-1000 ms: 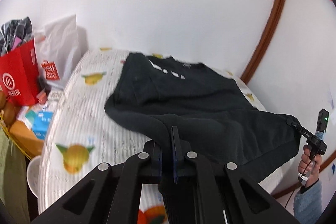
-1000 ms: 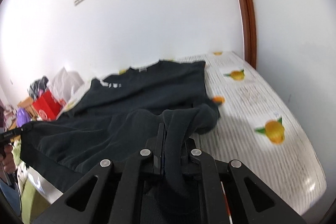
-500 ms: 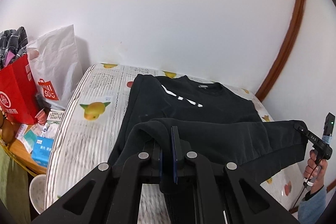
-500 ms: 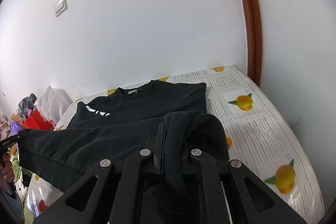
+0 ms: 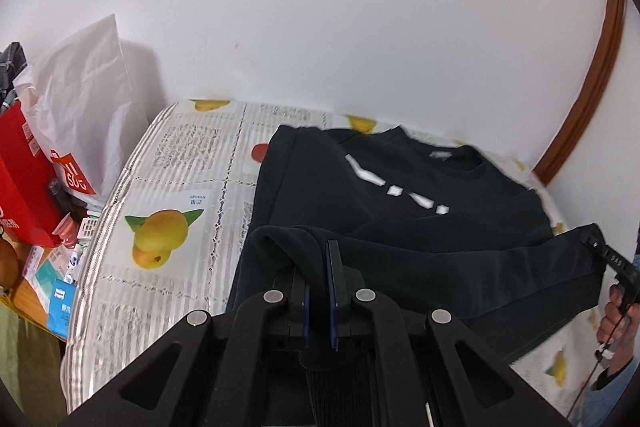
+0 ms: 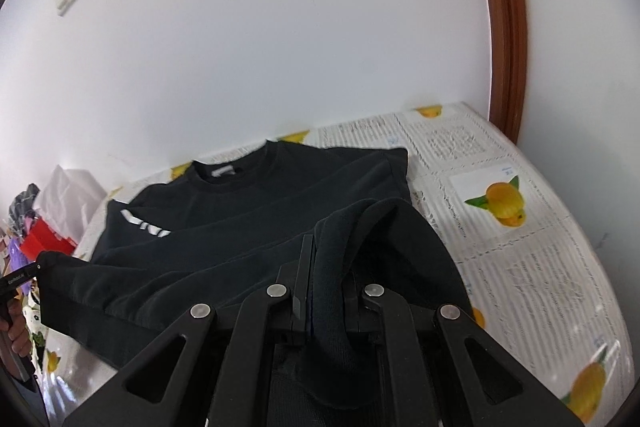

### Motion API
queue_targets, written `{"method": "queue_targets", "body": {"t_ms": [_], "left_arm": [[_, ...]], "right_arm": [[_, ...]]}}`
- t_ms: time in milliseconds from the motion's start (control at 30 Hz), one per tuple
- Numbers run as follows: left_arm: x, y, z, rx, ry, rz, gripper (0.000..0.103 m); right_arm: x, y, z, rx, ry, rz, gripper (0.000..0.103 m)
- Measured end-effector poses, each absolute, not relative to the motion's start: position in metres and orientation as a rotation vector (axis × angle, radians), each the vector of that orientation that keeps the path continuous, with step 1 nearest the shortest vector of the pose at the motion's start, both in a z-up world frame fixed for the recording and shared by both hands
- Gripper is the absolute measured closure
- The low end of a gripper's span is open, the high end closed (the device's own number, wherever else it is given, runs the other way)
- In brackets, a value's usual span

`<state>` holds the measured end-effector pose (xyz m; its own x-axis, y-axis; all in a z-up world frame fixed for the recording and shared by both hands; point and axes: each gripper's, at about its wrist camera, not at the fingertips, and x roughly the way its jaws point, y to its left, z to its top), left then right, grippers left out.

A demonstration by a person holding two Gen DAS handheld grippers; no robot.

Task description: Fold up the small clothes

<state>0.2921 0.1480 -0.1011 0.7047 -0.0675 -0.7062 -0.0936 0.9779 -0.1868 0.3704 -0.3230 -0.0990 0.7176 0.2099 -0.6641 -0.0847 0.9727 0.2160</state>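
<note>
A black sweatshirt (image 5: pixel 400 195) with a white chest print lies on the table, collar toward the wall; it also shows in the right wrist view (image 6: pixel 256 219). Its bottom hem is lifted and folded up over the body. My left gripper (image 5: pixel 320 255) is shut on the hem's left corner. My right gripper (image 6: pixel 320 247) is shut on the hem's right corner, with cloth bunched between its fingers. Each gripper shows at the edge of the other's view, holding the hem taut between them.
The table has a white cloth with fruit prints (image 5: pixel 172 227). A white wall stands right behind it. A white shopping bag (image 5: pixel 84 115), a red bag (image 5: pixel 24 179) and small boxes sit off the table's left end. A brown door frame (image 6: pixel 500 27) is at the right.
Both grippers have carried the hem forward over the sweatshirt toward the collar. The fold now covers more of the body and reaches close to the white print.
</note>
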Motion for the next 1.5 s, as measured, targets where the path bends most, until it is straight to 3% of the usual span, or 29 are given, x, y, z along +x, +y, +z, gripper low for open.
{"method": "queue_targets", "body": {"t_ms": [400, 467, 600, 800, 933, 1267, 1367, 1433, 1500], "left_arm": [[0.316, 0.151, -0.136, -0.209, 0.865, 0.020, 0.094], [0.315, 0.149, -0.136, -0.202, 0.866, 0.022, 0.093], [0.308, 0.149, -0.131, -0.222, 0.881, -0.008, 0.085], [0.268, 0.155, -0.114, -0.218, 0.832, 0.008, 0.067], [0.240, 0.173, -0.109, -0.239, 0.815, 0.060, 0.061], [0.231, 0.192, -0.158, -0.367, 0.947, 0.048, 0.061], [0.236, 0.191, -0.160, -0.389, 0.942, 0.042, 0.067], [0.238, 0.188, -0.159, -0.386, 0.944, 0.026, 0.081], [0.235, 0.183, -0.156, -0.358, 0.934, 0.026, 0.087]], "right_arm": [[0.409, -0.318, -0.157, 0.094, 0.893, 0.083, 0.093], [0.406, -0.318, -0.154, 0.085, 0.900, 0.082, 0.088], [0.388, -0.323, -0.138, 0.068, 0.915, 0.087, 0.065], [0.332, -0.351, -0.113, 0.068, 0.868, 0.142, 0.059], [0.310, -0.378, -0.110, 0.081, 0.824, 0.046, 0.059], [0.328, -0.399, -0.161, 0.308, 0.942, 0.099, 0.060], [0.330, -0.397, -0.164, 0.340, 0.942, 0.126, 0.075], [0.326, -0.393, -0.160, 0.312, 0.919, 0.118, 0.089], [0.322, -0.389, -0.156, 0.272, 0.908, 0.120, 0.092]]}}
